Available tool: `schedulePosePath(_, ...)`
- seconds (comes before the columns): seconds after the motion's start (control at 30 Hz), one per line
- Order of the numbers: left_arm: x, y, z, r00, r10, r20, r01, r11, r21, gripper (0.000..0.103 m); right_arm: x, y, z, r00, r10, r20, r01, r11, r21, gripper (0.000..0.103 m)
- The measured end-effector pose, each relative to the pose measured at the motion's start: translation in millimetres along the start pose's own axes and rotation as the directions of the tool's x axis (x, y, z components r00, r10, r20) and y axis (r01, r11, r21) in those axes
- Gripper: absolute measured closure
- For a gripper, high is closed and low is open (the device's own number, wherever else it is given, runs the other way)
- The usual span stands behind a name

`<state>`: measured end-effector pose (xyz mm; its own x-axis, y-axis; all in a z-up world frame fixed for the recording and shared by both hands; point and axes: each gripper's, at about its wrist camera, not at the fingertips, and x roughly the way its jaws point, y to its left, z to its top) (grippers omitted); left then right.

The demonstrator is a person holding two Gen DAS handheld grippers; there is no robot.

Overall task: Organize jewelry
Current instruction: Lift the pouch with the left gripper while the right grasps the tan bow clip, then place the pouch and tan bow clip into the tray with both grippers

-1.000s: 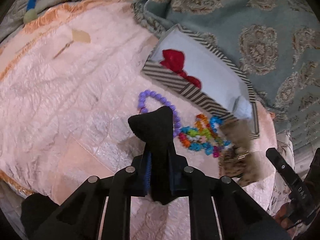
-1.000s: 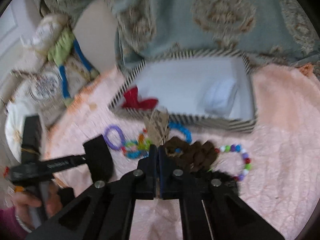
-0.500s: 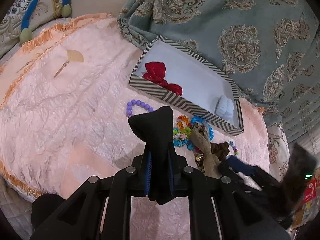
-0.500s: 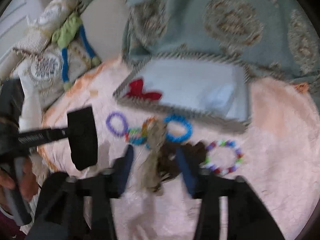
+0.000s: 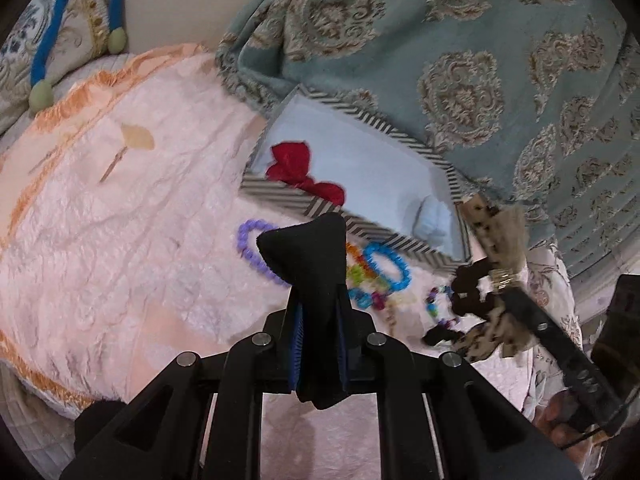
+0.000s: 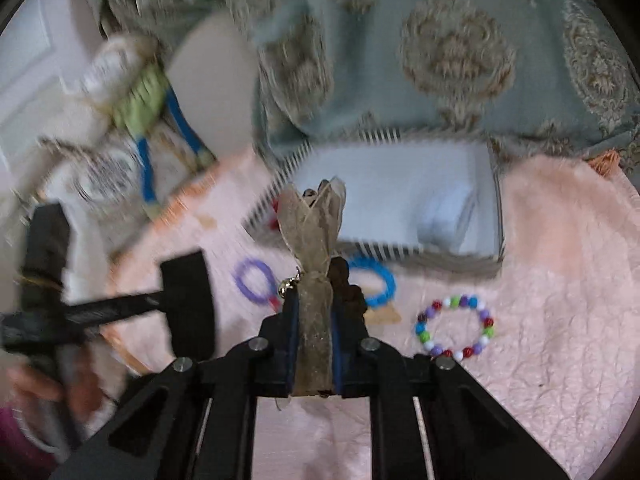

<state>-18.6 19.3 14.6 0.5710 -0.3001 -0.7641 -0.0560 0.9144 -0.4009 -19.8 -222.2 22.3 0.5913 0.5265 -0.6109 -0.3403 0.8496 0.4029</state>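
Your right tongs point(image 6: 314, 320) are clamped on a leopard-print fabric bow point(image 6: 314, 232), lifted above the pink quilted cover point(image 6: 560, 260) just in front of the striped box point(image 6: 494, 208). A small gold bell point(image 6: 285, 289) dangles at the bow's left side, and a dark brown scrunchie point(image 6: 352, 292) sits against the right finger; you cannot tell whether it is gripped too.

Your left tongs point(image 5: 316, 276) are pressed together with nothing between them, hovering over the cover in front of the box's striped front wall.

Inside the box you have a red bow point(image 5: 300, 168) at the left end and a pale blue item point(image 5: 434, 220) at the right end.

On the cover between the tongs and the box lie loose beaded bracelets: a purple one point(image 6: 254, 282) on the left, a blue one point(image 6: 378, 284) near the box wall, a tangle of multicoloured beads point(image 5: 362, 276) beside it, and 1 mixed red, white, green and purple bracelet point(image 6: 456, 326) off to the right, apart from the rest.

A teal damask blanket point(image 5: 460, 72) crowds the box from behind, touching its far edge. A cushion with blue cord point(image 5: 44, 40) lies far left.
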Motion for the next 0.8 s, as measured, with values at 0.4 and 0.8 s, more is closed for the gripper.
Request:
schedulePosePath(0.4,-11.5,-35.2,32.6,0.998,-0.004,0.055,-0.001,0.995,0.098,0.103,-45.0,13.4,31.5,0.993,-0.003,0.116,0.006,1.0,-0.021,0.09)
schedulePosePath(0.8,25.7,-51.3,62.3,0.997,0.055,0.061,-0.064,0.985,0.163,0.103,-16.6,-11.4,52.0,0.991,-0.074,0.114,0.074,0.997,0.001,0.089)
